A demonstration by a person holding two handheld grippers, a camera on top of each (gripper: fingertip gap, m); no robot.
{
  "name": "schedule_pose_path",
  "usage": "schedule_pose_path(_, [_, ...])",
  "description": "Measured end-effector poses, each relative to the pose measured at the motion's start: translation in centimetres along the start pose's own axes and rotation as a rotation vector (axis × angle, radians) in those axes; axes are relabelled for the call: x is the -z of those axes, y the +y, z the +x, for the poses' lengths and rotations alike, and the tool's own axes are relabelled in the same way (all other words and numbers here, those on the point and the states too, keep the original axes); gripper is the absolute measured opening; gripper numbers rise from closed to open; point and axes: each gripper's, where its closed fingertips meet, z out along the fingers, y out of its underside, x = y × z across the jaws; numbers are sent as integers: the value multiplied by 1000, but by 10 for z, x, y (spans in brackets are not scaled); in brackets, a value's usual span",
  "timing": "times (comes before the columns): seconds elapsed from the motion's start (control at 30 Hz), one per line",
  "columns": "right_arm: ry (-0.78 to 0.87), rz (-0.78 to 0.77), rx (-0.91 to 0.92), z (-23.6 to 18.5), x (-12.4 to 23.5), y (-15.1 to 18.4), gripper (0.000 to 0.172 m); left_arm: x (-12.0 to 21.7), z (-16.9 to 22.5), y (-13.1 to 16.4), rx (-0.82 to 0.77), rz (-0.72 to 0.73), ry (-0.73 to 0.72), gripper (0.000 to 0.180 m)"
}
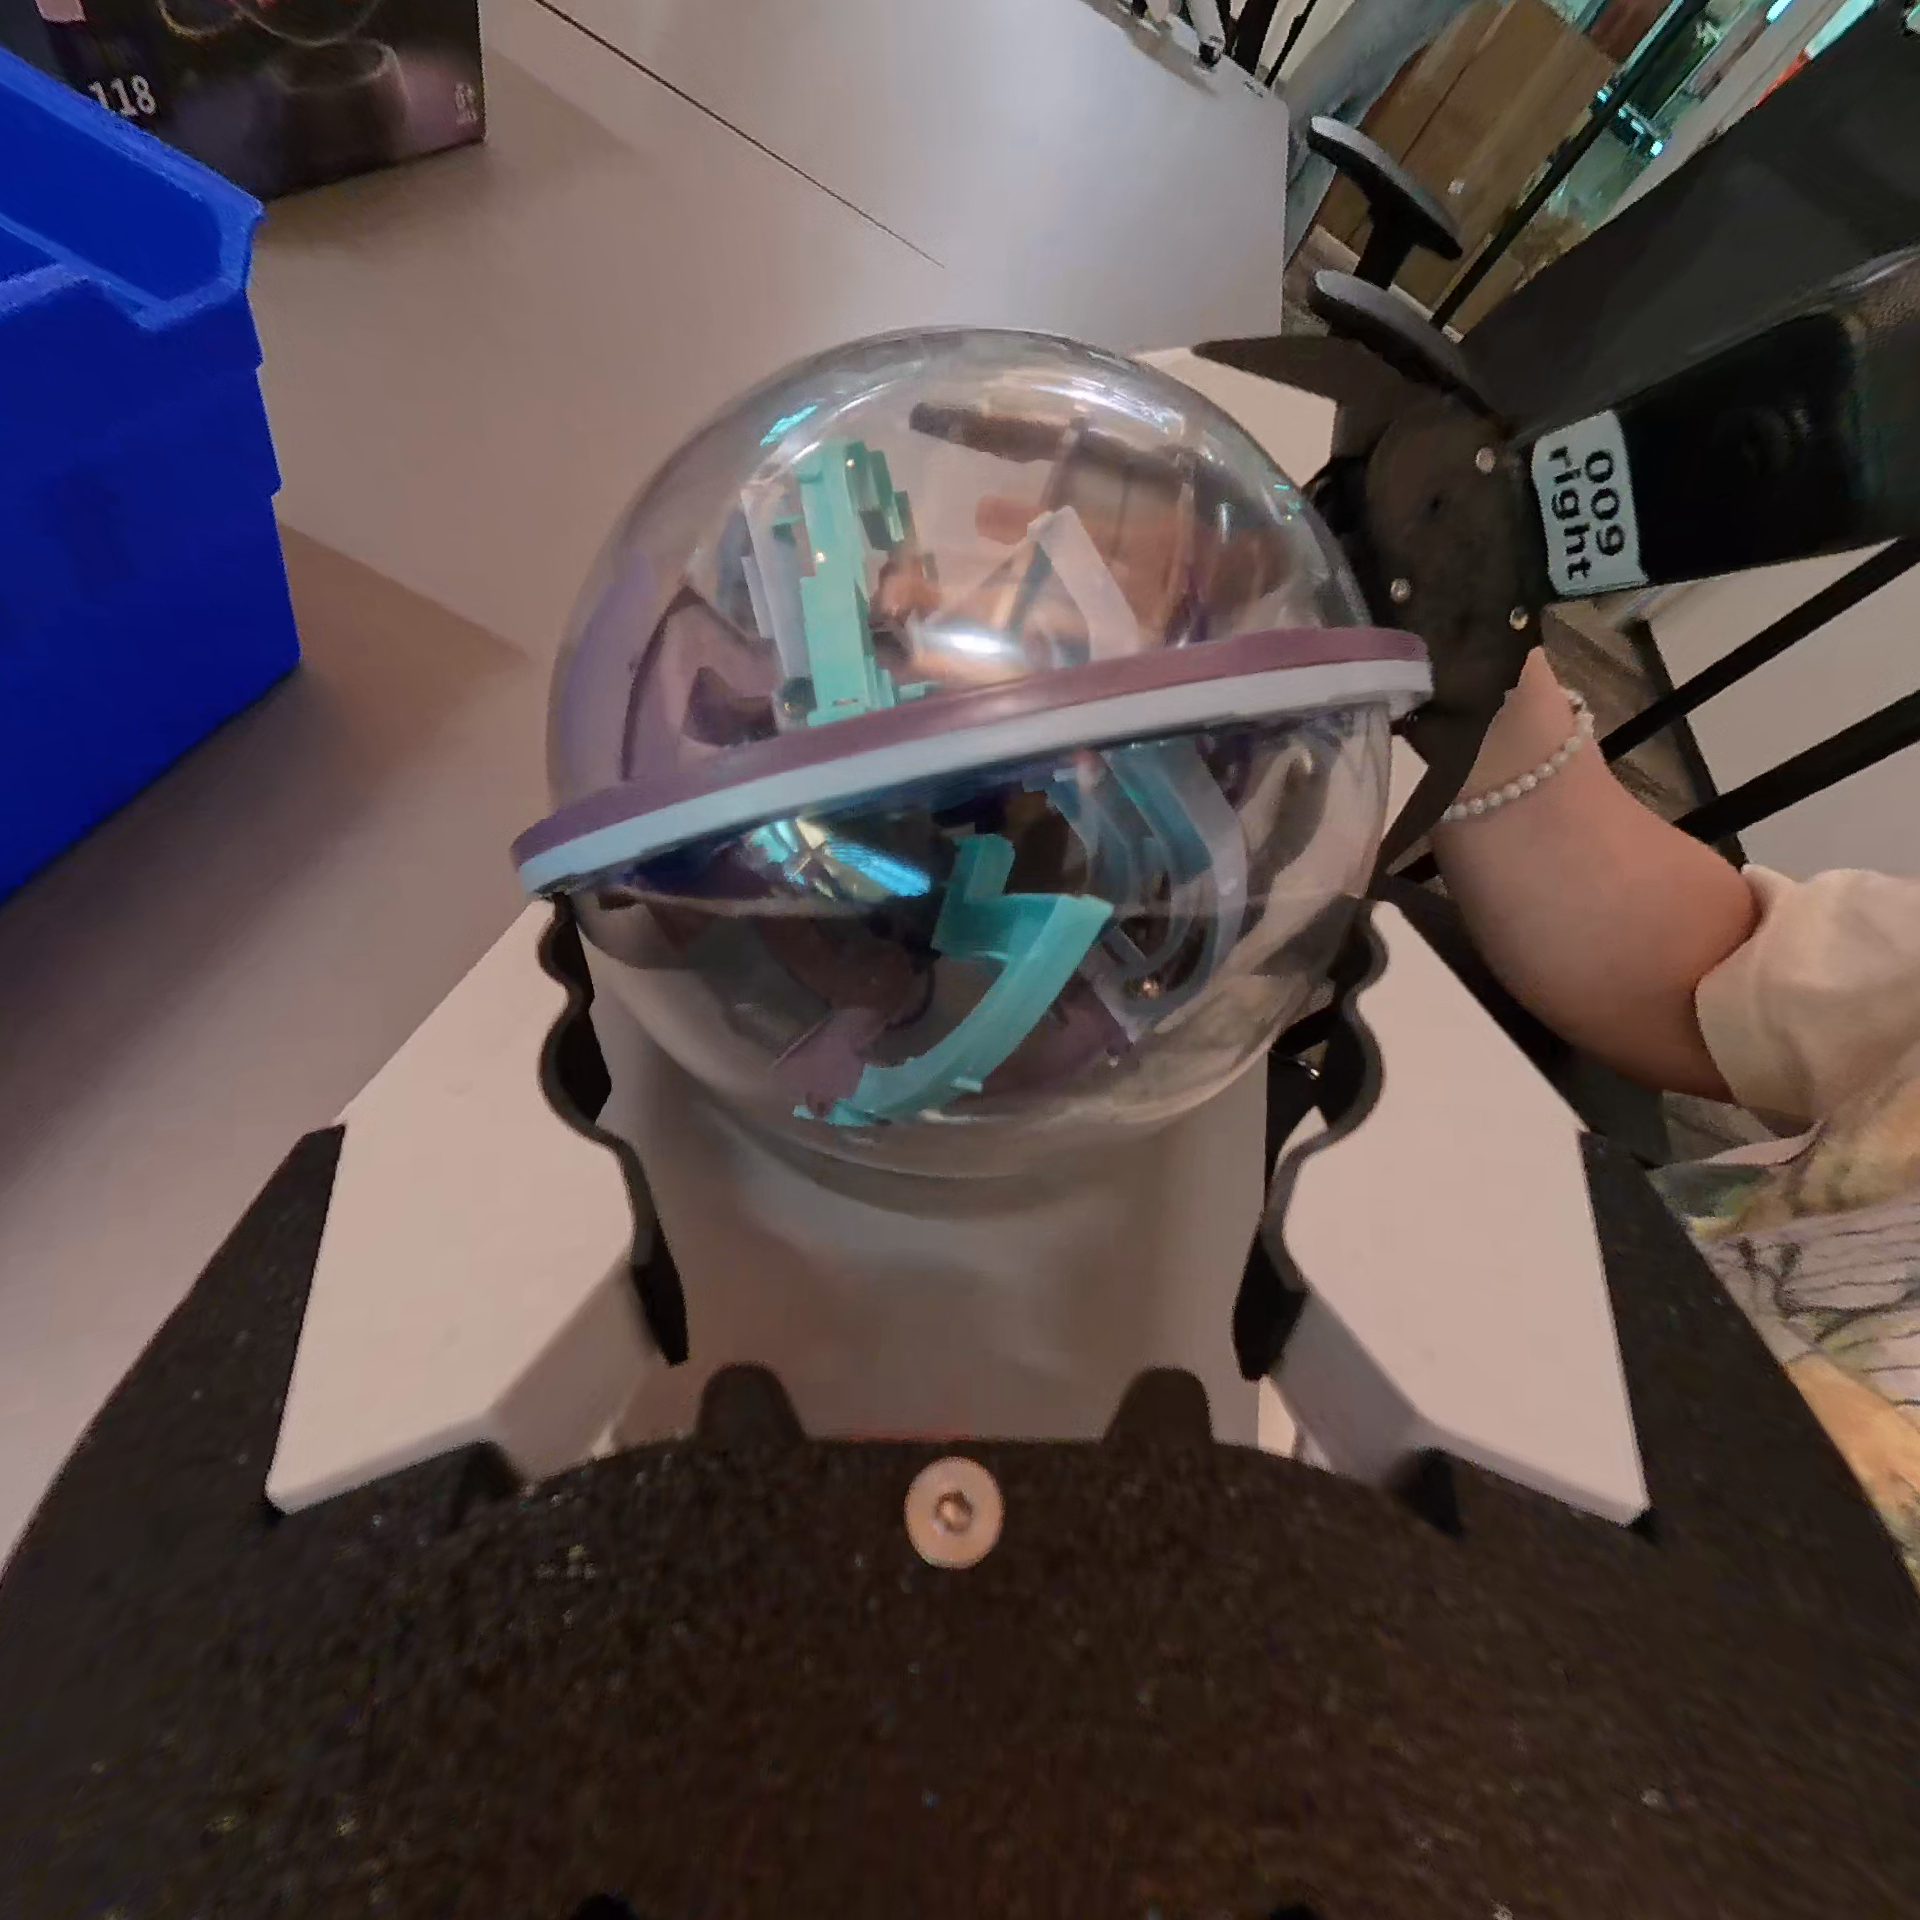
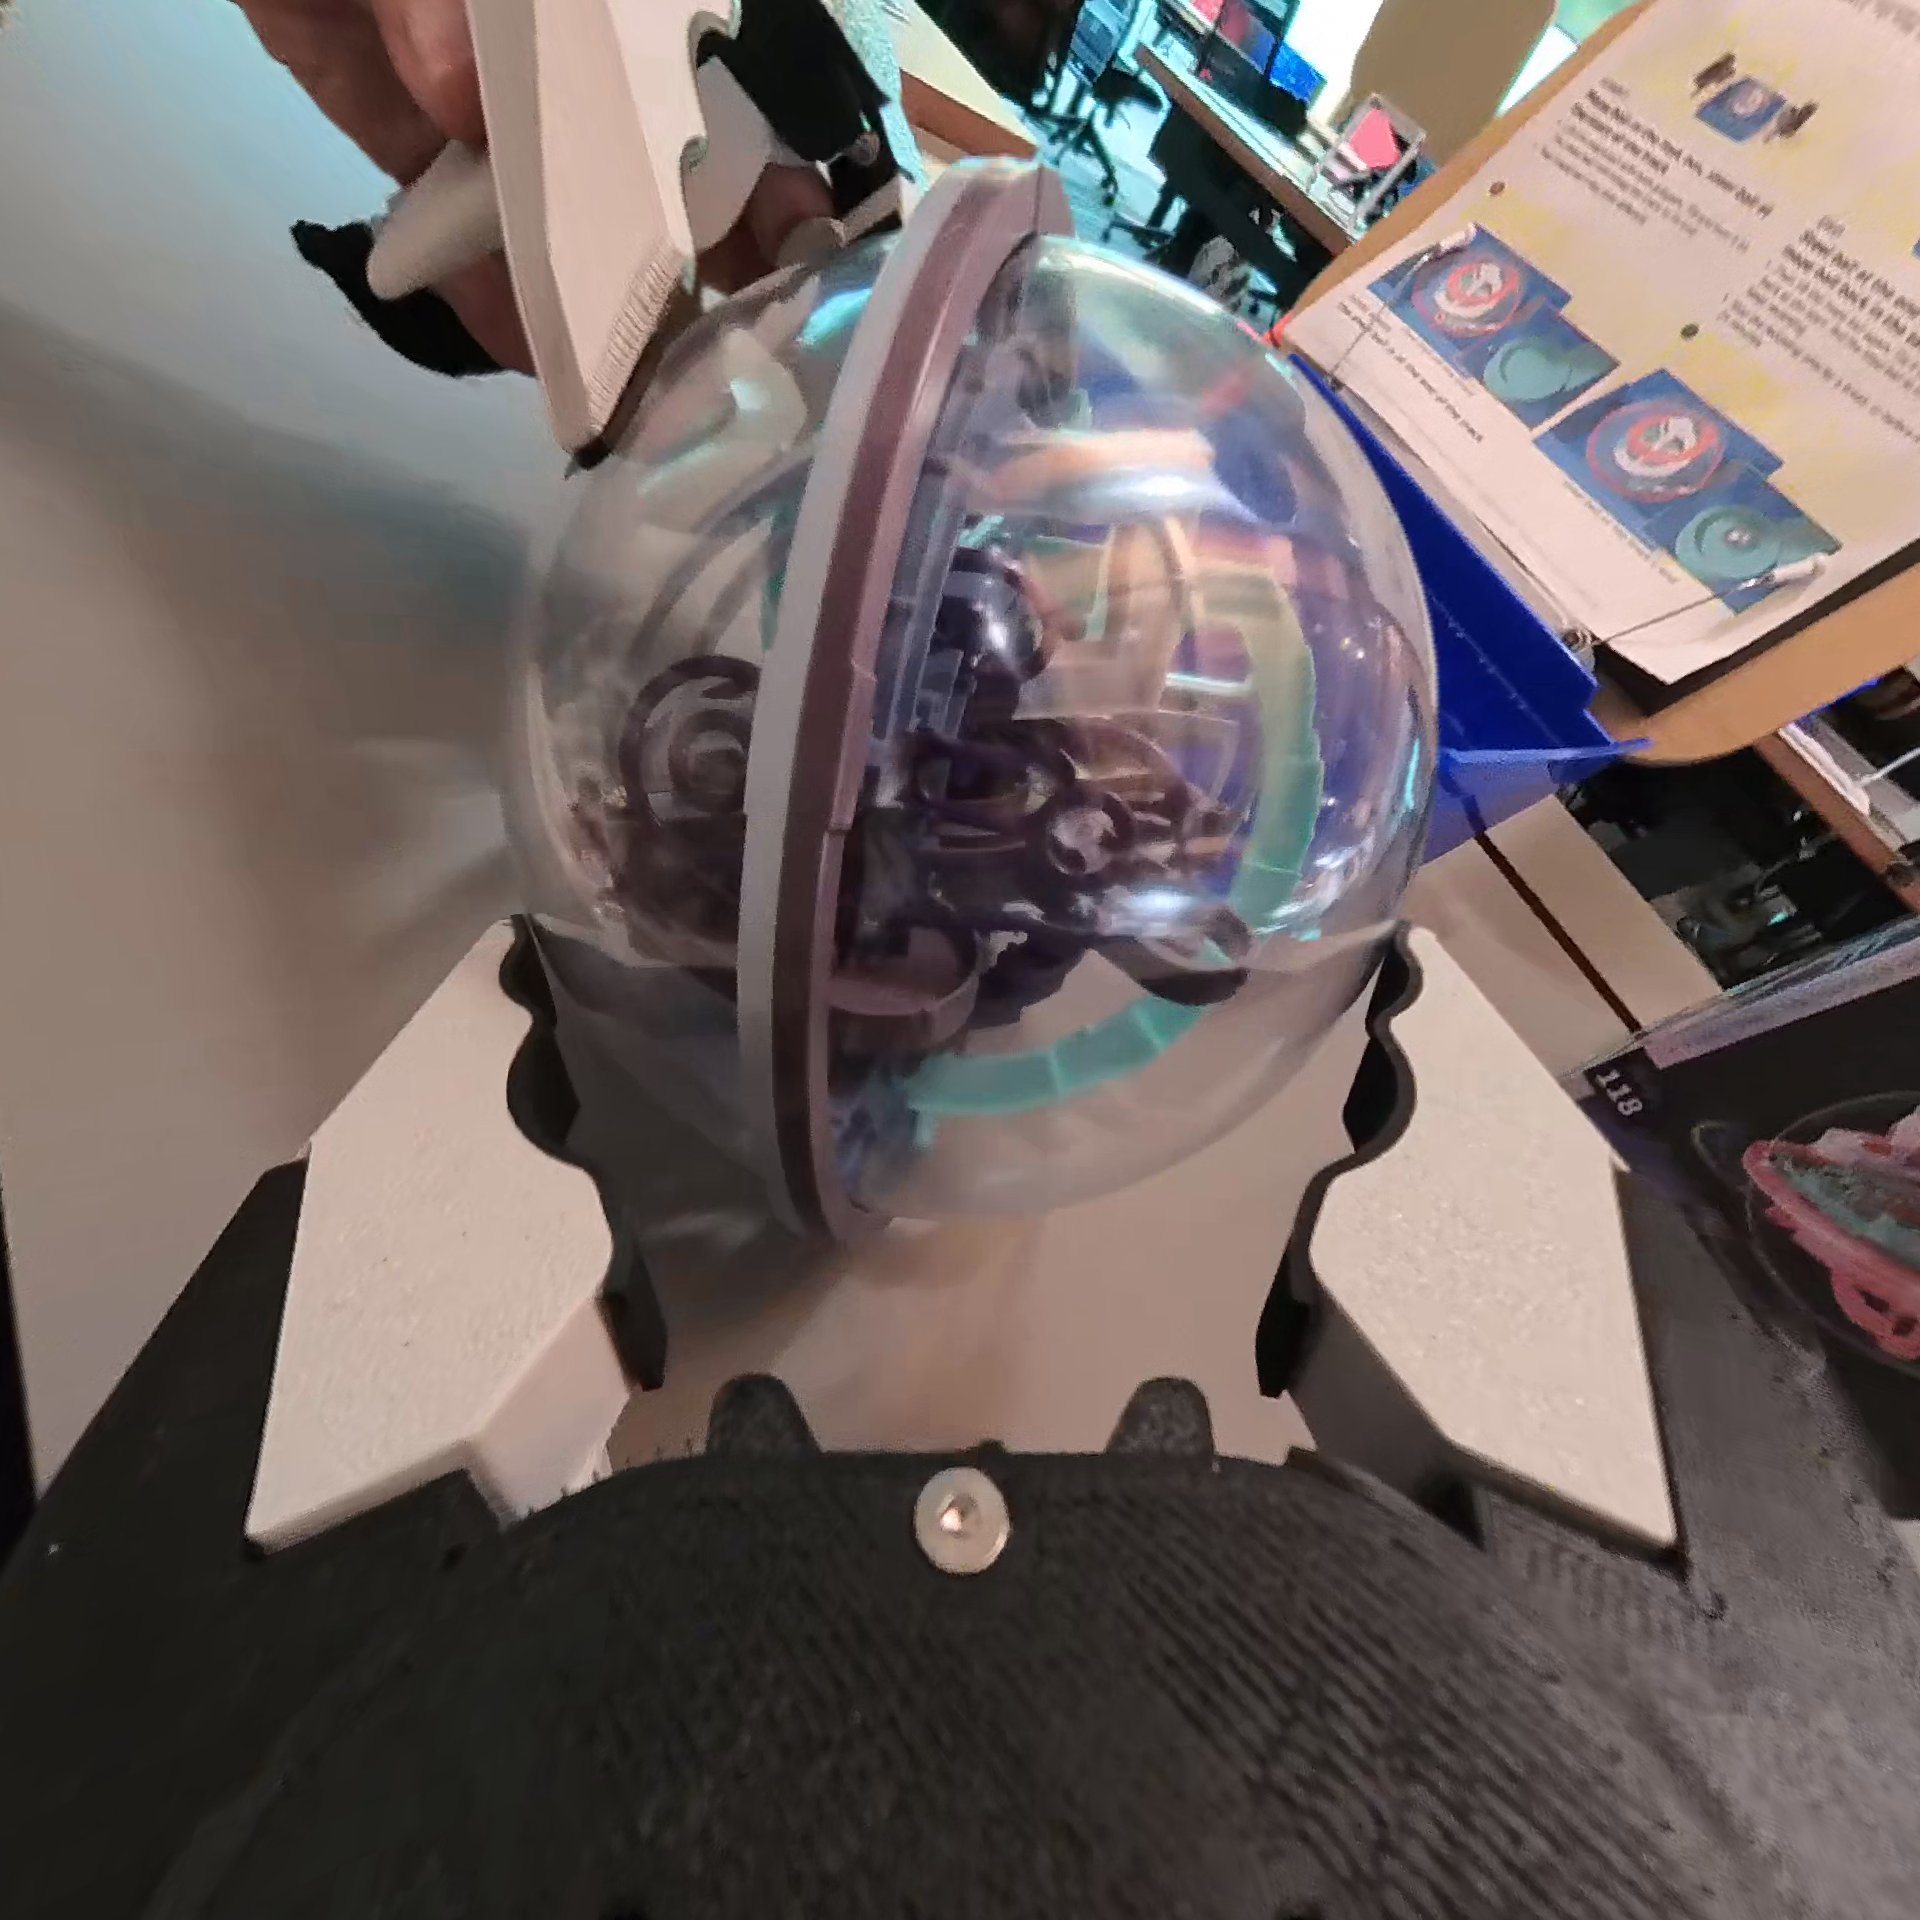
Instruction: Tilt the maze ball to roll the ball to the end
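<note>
The maze ball (image 1: 966, 748) is a clear sphere with a purple and grey rim band and teal, purple and clear tracks inside. In the left wrist view its rim is tilted, low on the left. My left gripper (image 1: 956, 987) is shut on its lower half, with a pad pressed on each side. The right gripper (image 1: 1455, 540) meets the sphere at the right end of the rim. In the right wrist view the maze ball (image 2: 987, 727) has its rim nearly upright. My right gripper (image 2: 956, 997) is shut on it, pads on both sides. A white left finger (image 2: 582, 208) touches its upper left. I cannot make out the small ball inside.
A blue bin (image 1: 104, 416) and a dark box (image 1: 312, 94) stand on the pale table (image 1: 623, 260) at the left. A person's forearm with a bead bracelet (image 1: 1558, 914) is at the right. The right wrist view shows the blue bin (image 2: 1507, 644), an instruction sheet (image 2: 1662, 312) and the box (image 2: 1766, 1195).
</note>
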Motion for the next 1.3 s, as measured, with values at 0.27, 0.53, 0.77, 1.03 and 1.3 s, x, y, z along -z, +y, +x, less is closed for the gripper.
schedule_pose_path(0.27, [25,-25,-39,4,-1,3,150,-2,-3,-8,37,-11,5,138])
schedule_pose_path(0.53, [25,-70,-7,4,3,6,142,-2,-4,-16,39,-4,-24,138])
schedule_pose_path(0.77, [33,-103,8,4,3,12,141,-1,-5,-19,-15,-72,-103,138])
schedule_pose_path(1.03, [51,-119,-20,9,3,19,139,-5,-4,-23,-5,-171,-154,139])
schedule_pose_path(1.3, [51,-184,-13,13,9,33,134,-12,-3,-32,-45,-180,-184,139])
